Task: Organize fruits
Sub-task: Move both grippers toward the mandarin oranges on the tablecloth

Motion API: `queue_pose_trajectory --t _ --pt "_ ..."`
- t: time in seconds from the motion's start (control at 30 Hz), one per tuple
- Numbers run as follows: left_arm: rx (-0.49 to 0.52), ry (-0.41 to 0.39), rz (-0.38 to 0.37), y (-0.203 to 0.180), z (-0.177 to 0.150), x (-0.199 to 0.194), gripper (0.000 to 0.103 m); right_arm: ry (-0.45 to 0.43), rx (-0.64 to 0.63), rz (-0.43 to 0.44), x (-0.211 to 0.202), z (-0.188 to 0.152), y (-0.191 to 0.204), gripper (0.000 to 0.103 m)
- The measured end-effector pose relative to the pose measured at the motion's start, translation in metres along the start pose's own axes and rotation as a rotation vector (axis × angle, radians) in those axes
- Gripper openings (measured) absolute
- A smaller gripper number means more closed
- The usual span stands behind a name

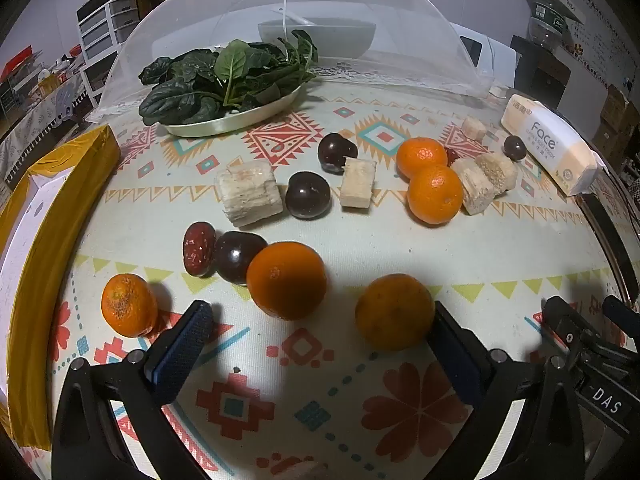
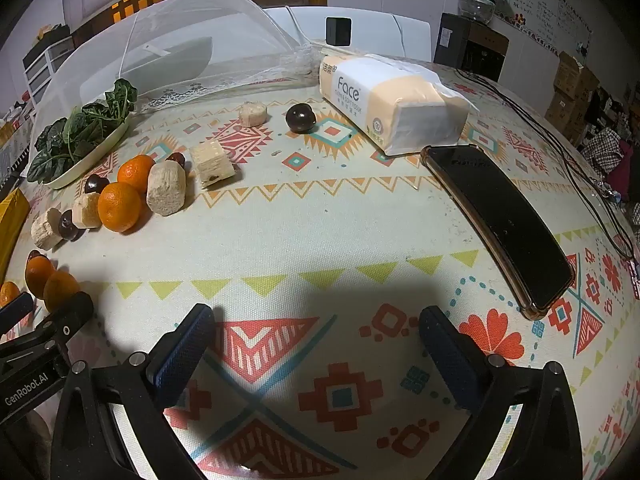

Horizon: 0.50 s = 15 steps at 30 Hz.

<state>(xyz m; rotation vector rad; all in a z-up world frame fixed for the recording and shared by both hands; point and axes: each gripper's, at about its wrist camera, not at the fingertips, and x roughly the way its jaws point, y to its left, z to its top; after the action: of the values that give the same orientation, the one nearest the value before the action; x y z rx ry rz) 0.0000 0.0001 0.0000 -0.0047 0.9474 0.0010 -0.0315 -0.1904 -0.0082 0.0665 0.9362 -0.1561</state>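
Fruits lie scattered on the patterned tablecloth [image 1: 360,240]. In the left wrist view my left gripper [image 1: 320,320] is open, low over the cloth. An orange [image 1: 394,311] sits against its right finger, another orange [image 1: 286,280] lies just ahead, and a third [image 1: 129,305] lies left of its left finger. Farther off are a red date [image 1: 199,249], dark plums [image 1: 308,194], pale sugarcane chunks [image 1: 249,193] and two more oranges [image 1: 435,194]. My right gripper [image 2: 316,322] is open over bare cloth; the fruit cluster [image 2: 119,206] lies to its far left.
A plate of spinach [image 1: 232,80] sits before a mesh food cover [image 1: 280,20] at the back. A yellow box [image 1: 52,240] borders the left edge. A tissue pack [image 2: 394,100] and a black phone [image 2: 500,224] lie on the right, with a cable [image 2: 568,168] beyond.
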Motion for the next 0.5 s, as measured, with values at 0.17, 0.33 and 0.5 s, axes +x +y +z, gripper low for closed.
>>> queue_pose_trajectory --t 0.17,0.33,0.5 --pt "0.001 0.0 0.001 -0.0001 0.0 0.0 0.103 0.0 0.0 0.0 -0.0006 -0.0001 0.0003 0.103" --pt "0.001 0.0 0.001 -0.0001 0.0 0.0 0.103 0.0 0.0 0.0 -0.0014 -0.0003 0.0007 0.103" --pt "-0.012 0.008 0.012 0.0 -0.0037 -0.0029 0.103 0.0 0.001 0.0 -0.002 -0.0004 0.001 0.103"
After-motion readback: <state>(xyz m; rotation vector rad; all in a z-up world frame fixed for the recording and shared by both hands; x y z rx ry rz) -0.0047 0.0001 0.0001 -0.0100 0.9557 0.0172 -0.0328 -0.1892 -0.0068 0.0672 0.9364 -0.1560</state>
